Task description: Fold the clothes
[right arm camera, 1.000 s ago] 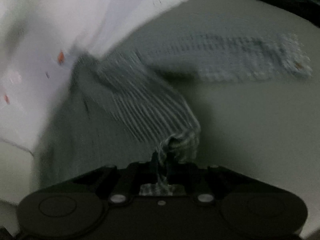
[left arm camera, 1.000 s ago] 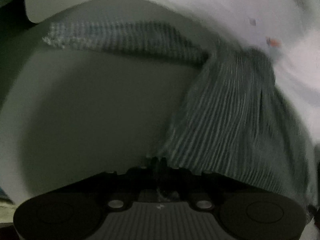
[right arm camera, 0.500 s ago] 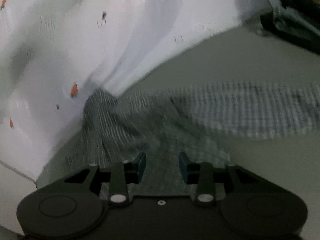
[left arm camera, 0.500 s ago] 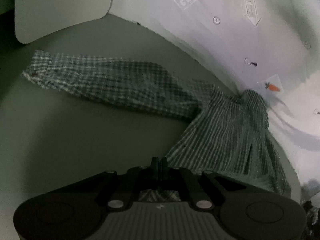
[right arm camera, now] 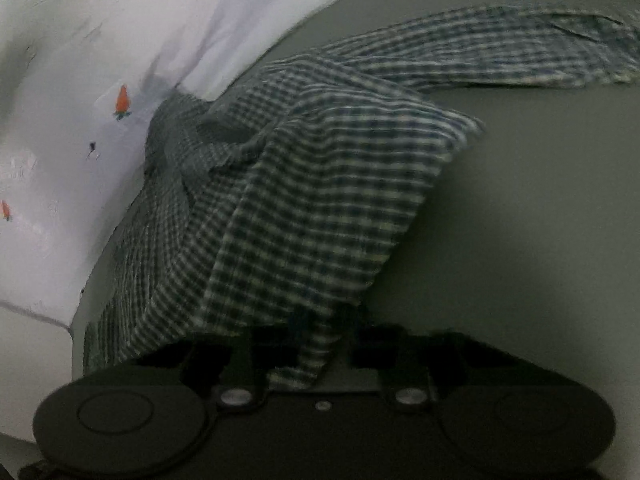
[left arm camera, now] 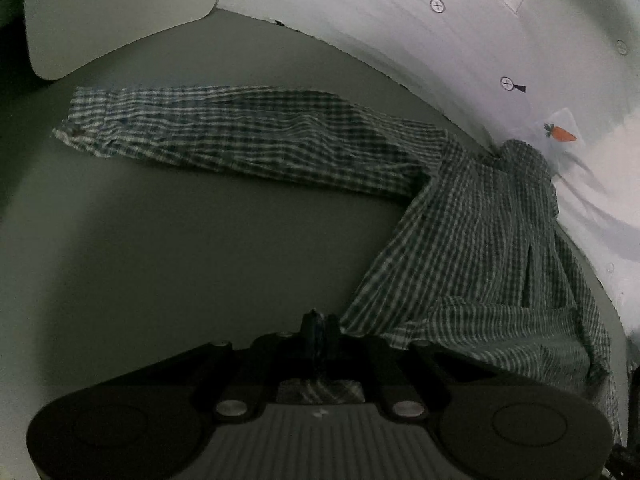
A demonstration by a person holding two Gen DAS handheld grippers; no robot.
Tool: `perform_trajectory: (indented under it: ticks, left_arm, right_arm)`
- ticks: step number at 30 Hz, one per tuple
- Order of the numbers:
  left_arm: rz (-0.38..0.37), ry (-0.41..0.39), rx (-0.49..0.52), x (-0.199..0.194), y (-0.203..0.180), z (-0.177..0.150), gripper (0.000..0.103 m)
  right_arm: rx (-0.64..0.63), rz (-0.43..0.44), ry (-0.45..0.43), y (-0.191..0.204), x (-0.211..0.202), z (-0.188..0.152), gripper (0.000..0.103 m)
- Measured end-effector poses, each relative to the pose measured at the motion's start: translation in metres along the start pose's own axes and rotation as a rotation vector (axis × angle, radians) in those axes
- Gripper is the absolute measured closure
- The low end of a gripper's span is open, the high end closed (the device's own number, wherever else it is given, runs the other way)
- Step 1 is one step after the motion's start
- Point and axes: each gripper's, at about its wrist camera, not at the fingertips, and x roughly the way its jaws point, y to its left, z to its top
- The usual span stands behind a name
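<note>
The shirt (left arm camera: 480,232) is a green-and-white check, lying partly spread on a grey table (left arm camera: 180,248). In the left wrist view its body bunches at the right, against a white sheet (left arm camera: 460,40) printed with small carrots, and one sleeve (left arm camera: 248,136) runs flat toward the far left, cuff at its end. In the right wrist view another sleeve (right arm camera: 500,52) stretches to the far right, while the body (right arm camera: 304,200) is humped and creased, one flap raised off the table. No neat fold shows: both sleeves lie out straight, and the body is rumpled, not squared. My judgement is that the shirt is not folded now; the sleeves would have to come in over the body and the body be doubled. Whether it is being laid out flat or drawn into a fold, the pictures do not settle.

The left tongs (left arm camera: 318,324) are pressed together on a near edge of the cloth; check fabric shows between the fingers and behind them, and the body rises to the right from there. The right tongs (right arm camera: 320,320) have the cloth draped down between their fingers, which stand somewhat apart; the picture is blurred and dark, so I cannot tell whether they pinch the cloth or merely have it lying across them.
</note>
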Motion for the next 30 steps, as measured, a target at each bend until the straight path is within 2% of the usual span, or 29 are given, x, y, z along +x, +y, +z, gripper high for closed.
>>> perform_trajectory:
  ticks: [4, 9, 13, 16, 18, 19, 25, 26, 27, 28, 29, 30]
  left_arm:
    - [0.011, -0.012, -0.001, -0.004, 0.005, 0.001, 0.097]
    - [0.045, 0.004, -0.041, -0.003, 0.021, -0.005, 0.099]
    - [0.019, 0.013, -0.040, -0.008, 0.027, -0.012, 0.099]
    - [0.011, 0.018, 0.003, -0.009, 0.020, -0.016, 0.093]
    - [0.006, 0.019, 0.027, -0.009, 0.013, -0.017, 0.090]
    - [0.002, 0.020, 0.035, -0.008, 0.009, -0.017, 0.090]
    - [0.002, 0.022, 0.062, -0.007, -0.001, -0.019, 0.086]
    - [0.003, 0.022, 0.065, -0.006, -0.002, -0.019, 0.086]
    - [0.004, 0.022, 0.069, -0.006, -0.004, -0.020, 0.085]
    - [0.005, 0.022, 0.072, -0.006, -0.005, -0.020, 0.085]
    - [0.006, 0.022, 0.076, -0.006, -0.006, -0.020, 0.085]
    - [0.007, 0.022, 0.079, -0.006, -0.008, -0.020, 0.085]
  right_arm:
    - [0.077, -0.039, -0.057, -0.011, -0.023, 0.001, 0.103]
    - [0.051, -0.146, -0.072, -0.026, -0.047, -0.007, 0.103]
    - [0.072, -0.134, -0.091, -0.031, -0.068, -0.008, 0.102]
    - [-0.014, -0.133, -0.104, -0.008, -0.073, -0.003, 0.095]
    - [-0.095, -0.131, -0.118, 0.015, -0.073, -0.001, 0.074]
    - [-0.146, -0.131, -0.126, 0.027, -0.070, -0.001, 0.070]
    - [-0.448, -0.186, -0.114, 0.088, -0.039, -0.013, 0.065]
    - [-0.474, -0.217, -0.096, 0.090, -0.032, -0.016, 0.067]
    - [-0.489, -0.249, -0.078, 0.090, -0.026, -0.019, 0.083]
    - [-0.486, -0.271, -0.062, 0.087, -0.024, -0.020, 0.094]
    - [-0.469, -0.287, -0.048, 0.081, -0.023, -0.022, 0.102]
    - [-0.450, -0.300, -0.041, 0.075, -0.024, -0.023, 0.102]
